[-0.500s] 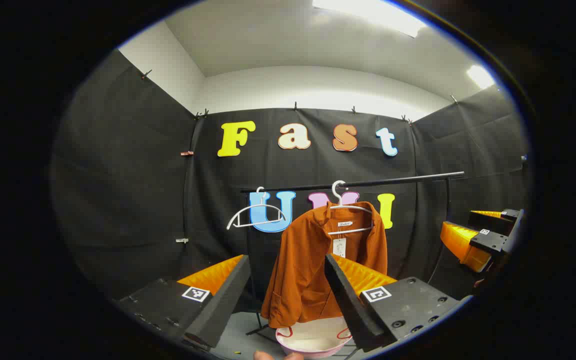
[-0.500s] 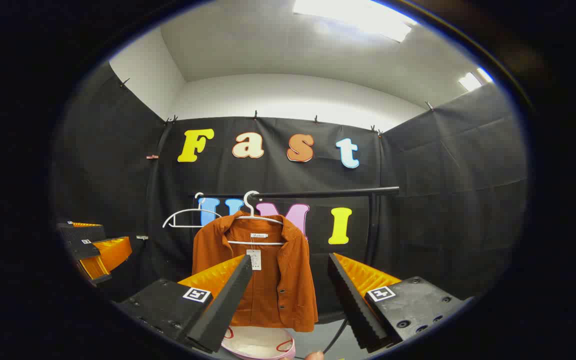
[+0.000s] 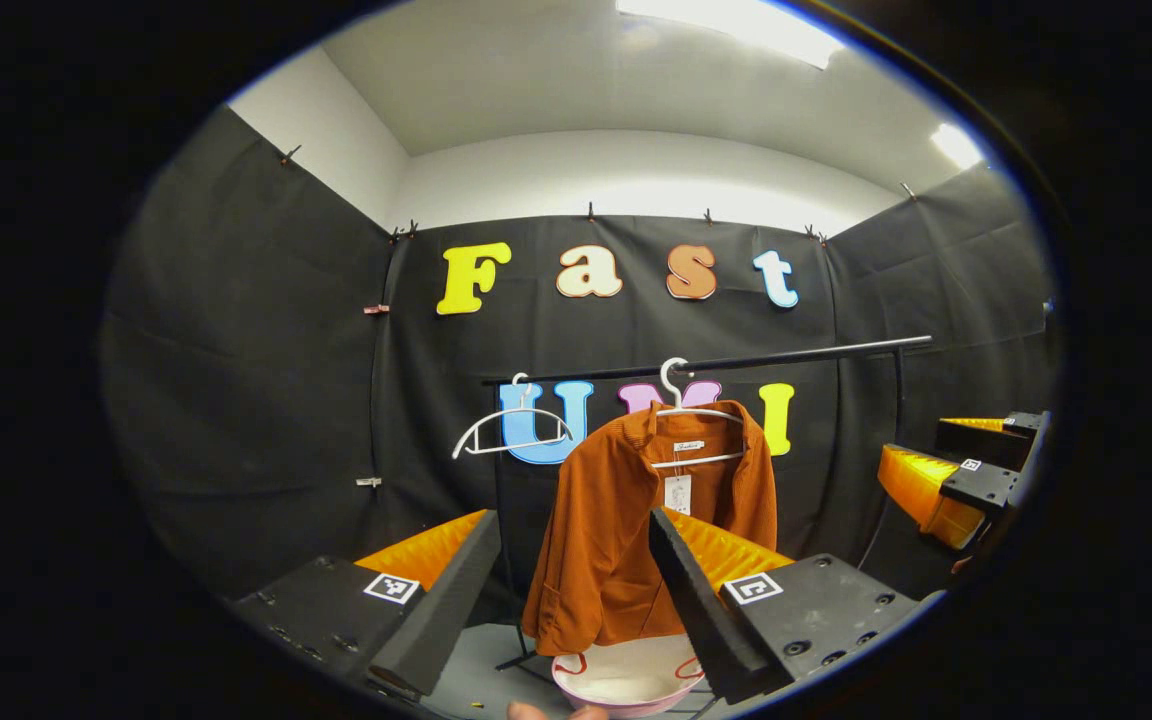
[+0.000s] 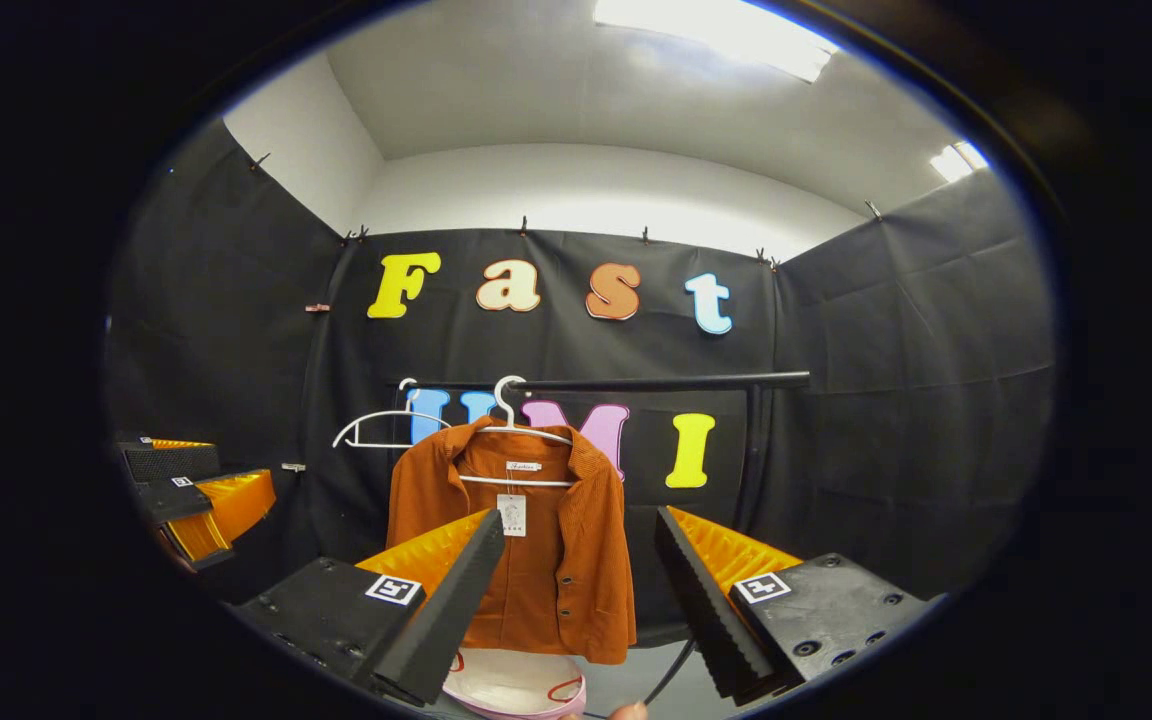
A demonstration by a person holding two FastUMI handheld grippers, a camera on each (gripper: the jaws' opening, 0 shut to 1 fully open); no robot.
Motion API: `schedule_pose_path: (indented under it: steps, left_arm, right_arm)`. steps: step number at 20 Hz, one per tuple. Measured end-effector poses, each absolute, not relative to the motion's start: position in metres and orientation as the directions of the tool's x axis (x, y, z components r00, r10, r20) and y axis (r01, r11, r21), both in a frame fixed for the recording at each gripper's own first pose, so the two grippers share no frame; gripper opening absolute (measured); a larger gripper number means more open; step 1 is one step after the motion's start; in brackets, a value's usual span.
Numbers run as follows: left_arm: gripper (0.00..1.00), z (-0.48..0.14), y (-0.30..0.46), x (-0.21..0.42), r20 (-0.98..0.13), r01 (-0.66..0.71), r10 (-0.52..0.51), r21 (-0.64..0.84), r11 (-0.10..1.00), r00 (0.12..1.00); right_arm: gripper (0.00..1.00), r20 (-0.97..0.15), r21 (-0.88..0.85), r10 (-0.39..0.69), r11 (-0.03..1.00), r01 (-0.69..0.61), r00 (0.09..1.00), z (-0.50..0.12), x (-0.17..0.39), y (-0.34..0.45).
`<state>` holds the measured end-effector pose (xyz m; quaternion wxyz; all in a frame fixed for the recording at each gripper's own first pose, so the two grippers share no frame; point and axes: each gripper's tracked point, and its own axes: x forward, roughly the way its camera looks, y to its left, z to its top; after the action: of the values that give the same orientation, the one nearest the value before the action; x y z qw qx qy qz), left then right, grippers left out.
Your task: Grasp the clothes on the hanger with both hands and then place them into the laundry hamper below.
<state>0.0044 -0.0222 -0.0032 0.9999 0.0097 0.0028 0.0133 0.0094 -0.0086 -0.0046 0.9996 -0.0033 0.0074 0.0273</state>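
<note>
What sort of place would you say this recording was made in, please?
Likely a staged recording booth: black cloth walls, a garment rail with an orange jacket on a hanger, and a hamper below.

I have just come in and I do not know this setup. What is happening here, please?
A person holds a gripper in each hand, facing a clothes rail. An orange jacket hangs on a white hanger, with a spare empty hanger beside it. Below stands a white hamper. The left gripper and the right gripper are both open, short of the jacket. Nothing is grasped yet.
</note>
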Motion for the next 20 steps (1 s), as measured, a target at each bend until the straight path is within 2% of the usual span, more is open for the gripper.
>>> schedule_pose_path:
  steps: [10, 13, 18, 20]
  left_arm:
    - [0.94, -0.012, -0.061, 0.020, -0.032, -0.060, 0.061, 0.049, 0.997, 0.998]
    - [0.92, -0.012, -0.069, 0.032, -0.034, -0.035, 0.036, 0.036, 0.999, 0.999]
    - [0.98, -0.018, -0.072, 0.072, -0.018, 0.041, -0.040, 0.031, 0.999, 0.999]
    - [0.95, -0.022, -0.071, 0.092, -0.017, 0.048, -0.047, 0.034, 0.998, 0.999]
  right_arm:
    - [0.97, -0.045, 0.017, 0.102, 0.995, -0.101, 0.994, -0.016, 0.038, -0.031]
    - [0.98, -0.056, 0.013, 0.091, 0.996, -0.090, 0.994, -0.022, 0.050, -0.031]
    - [0.98, -0.024, 0.011, 0.045, 0.999, -0.044, 0.999, -0.026, 0.078, -0.025]
    - [0.98, -0.026, -0.007, 0.031, 0.999, -0.031, 0.999, -0.031, 0.093, -0.023]
